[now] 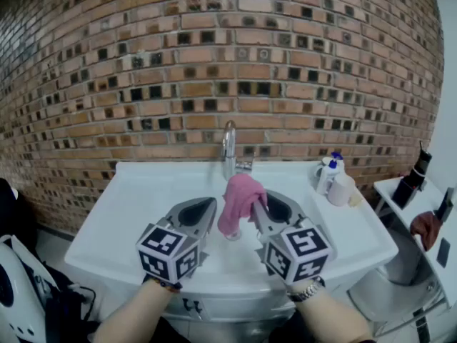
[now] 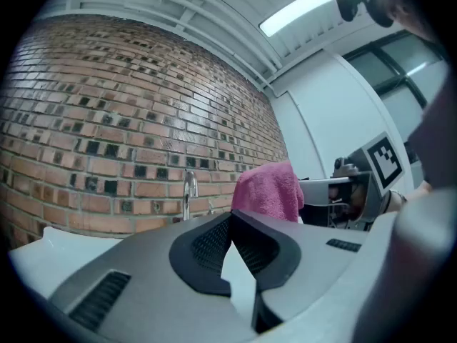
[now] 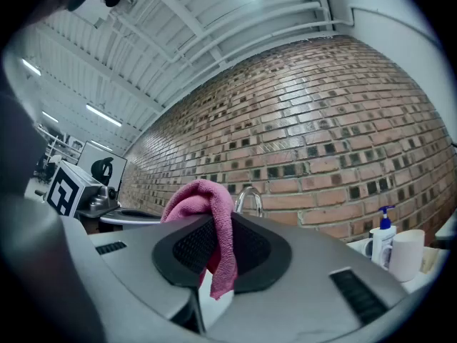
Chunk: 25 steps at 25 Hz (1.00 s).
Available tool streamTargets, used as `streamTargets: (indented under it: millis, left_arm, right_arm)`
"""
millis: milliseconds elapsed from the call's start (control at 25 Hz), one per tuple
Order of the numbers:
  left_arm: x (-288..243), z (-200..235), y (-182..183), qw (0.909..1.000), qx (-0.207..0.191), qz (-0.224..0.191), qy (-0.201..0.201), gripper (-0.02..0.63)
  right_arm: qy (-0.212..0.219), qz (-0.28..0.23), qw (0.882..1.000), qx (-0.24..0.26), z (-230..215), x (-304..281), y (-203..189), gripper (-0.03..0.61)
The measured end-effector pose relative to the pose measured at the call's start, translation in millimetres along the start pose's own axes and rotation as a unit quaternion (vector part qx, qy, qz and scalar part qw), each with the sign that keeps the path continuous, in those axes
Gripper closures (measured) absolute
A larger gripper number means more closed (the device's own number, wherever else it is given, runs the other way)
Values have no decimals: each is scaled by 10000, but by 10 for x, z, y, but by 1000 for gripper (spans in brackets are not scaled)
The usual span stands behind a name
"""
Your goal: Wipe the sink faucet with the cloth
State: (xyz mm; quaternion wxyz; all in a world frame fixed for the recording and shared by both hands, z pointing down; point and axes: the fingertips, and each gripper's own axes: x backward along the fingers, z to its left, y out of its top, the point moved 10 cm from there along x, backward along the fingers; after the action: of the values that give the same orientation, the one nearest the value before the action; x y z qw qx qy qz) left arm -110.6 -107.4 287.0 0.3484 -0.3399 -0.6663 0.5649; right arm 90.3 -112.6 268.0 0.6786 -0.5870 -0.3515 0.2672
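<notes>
Two tongs noted. Left tongs: jaws closed together, nothing between them. Right tongs: jaws clamped on a pink cloth, which bunches above the tips and hangs below them. Both tongs are held side by side over the white sink, each carrying a cube with black-and-white square markers. The cloth sits just in front of the chrome faucet; contact cannot be confirmed. A blue-pump bottle stands beside a white cup at the sink's right rear; its label is too small to read. A brick wall stands behind.
</notes>
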Motion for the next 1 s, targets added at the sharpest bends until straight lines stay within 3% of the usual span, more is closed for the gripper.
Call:
streamTargets:
  millis: [1000]
  left_arm:
    - [-582,439,-112,9999,-148,82,24,609]
  right_arm:
    - [-372,-13,9992,111,-329,-640,-1,522]
